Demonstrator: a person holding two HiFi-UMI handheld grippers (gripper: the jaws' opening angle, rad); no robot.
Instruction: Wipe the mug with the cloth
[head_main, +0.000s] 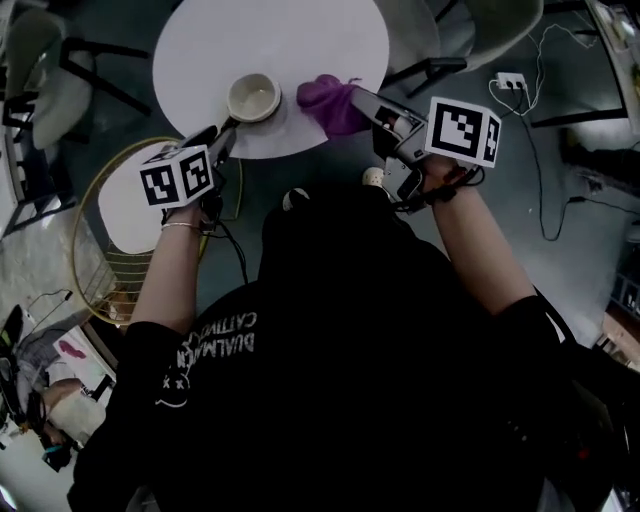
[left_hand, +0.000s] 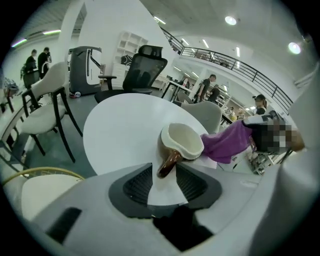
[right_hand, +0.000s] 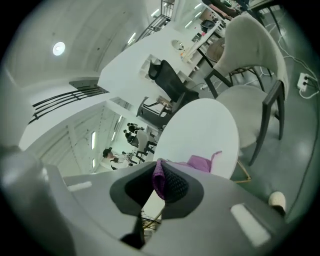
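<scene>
A cream mug (head_main: 254, 97) with a brown outside and handle stands near the front edge of the round white table (head_main: 270, 40). My left gripper (head_main: 225, 135) sits just in front of it. In the left gripper view the mug (left_hand: 182, 141) has its brown handle lying in the gap of my left gripper (left_hand: 165, 172), whose jaws stand apart without pressing on it. A purple cloth (head_main: 333, 100) lies bunched to the right of the mug, partly on the table edge. My right gripper (head_main: 365, 100) is shut on a fold of the cloth (right_hand: 159, 177); the rest trails onto the table (right_hand: 200, 130).
A low round stool with a gold wire frame (head_main: 120, 215) stands left of me, under my left arm. Pale chairs (left_hand: 47, 95) (right_hand: 255, 65) ring the table. A power strip (head_main: 510, 80) and cables lie on the floor at the right.
</scene>
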